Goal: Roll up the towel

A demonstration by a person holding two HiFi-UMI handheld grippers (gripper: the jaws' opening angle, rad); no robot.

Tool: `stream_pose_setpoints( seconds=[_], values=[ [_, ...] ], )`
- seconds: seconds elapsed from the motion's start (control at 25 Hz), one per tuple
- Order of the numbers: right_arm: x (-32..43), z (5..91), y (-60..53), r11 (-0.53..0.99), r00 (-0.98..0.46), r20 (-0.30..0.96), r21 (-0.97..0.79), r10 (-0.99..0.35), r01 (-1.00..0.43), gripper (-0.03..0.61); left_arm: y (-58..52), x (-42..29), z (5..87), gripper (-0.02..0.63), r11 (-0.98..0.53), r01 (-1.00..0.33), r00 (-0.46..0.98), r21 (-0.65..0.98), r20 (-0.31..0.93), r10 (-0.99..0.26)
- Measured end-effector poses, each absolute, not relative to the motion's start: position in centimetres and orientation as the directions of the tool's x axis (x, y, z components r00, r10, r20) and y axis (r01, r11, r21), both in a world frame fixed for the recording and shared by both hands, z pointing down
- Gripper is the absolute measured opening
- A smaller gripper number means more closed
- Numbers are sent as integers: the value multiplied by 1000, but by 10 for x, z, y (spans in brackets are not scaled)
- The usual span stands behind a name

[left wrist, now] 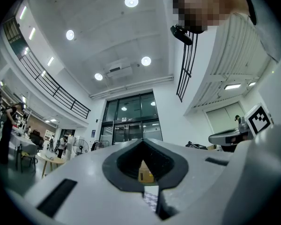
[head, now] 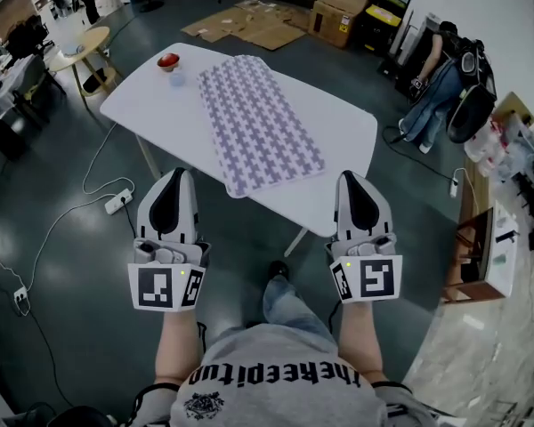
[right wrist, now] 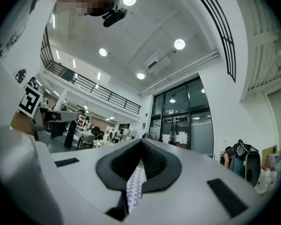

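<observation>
A grey-and-white patterned towel (head: 254, 123) lies flat and unrolled on the white table (head: 347, 136), its near end hanging slightly over the front edge. My left gripper (head: 180, 176) and right gripper (head: 349, 179) hover side by side short of that near edge, both shut and holding nothing. The left one points at the floor left of the towel's near corner. The right one points at the table edge right of the towel. A sliver of towel (left wrist: 151, 201) shows through the shut jaws in the left gripper view, and the towel (right wrist: 136, 184) shows the same way in the right gripper view.
A red object (head: 168, 60) sits on the table's far left corner. A round wooden table (head: 84, 43) stands far left; flattened cardboard (head: 249, 25) and boxes (head: 343, 7) lie beyond. A person (head: 432, 87) bends at the right. A power strip (head: 120, 203) with cables lies on the floor.
</observation>
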State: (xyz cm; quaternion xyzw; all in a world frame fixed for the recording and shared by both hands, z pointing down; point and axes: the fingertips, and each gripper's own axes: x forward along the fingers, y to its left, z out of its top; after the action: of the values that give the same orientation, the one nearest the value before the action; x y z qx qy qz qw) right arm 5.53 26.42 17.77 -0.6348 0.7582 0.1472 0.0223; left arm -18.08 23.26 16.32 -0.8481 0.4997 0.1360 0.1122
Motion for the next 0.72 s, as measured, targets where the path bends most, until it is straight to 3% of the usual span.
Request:
stream_pose_setpoints(
  seconds=[0.72],
  values=[
    [116,156,101,237,-296,-252,240,-921,-941,2,91,-120,150,3,-392,-918,385,-60,-372,-844]
  ],
)
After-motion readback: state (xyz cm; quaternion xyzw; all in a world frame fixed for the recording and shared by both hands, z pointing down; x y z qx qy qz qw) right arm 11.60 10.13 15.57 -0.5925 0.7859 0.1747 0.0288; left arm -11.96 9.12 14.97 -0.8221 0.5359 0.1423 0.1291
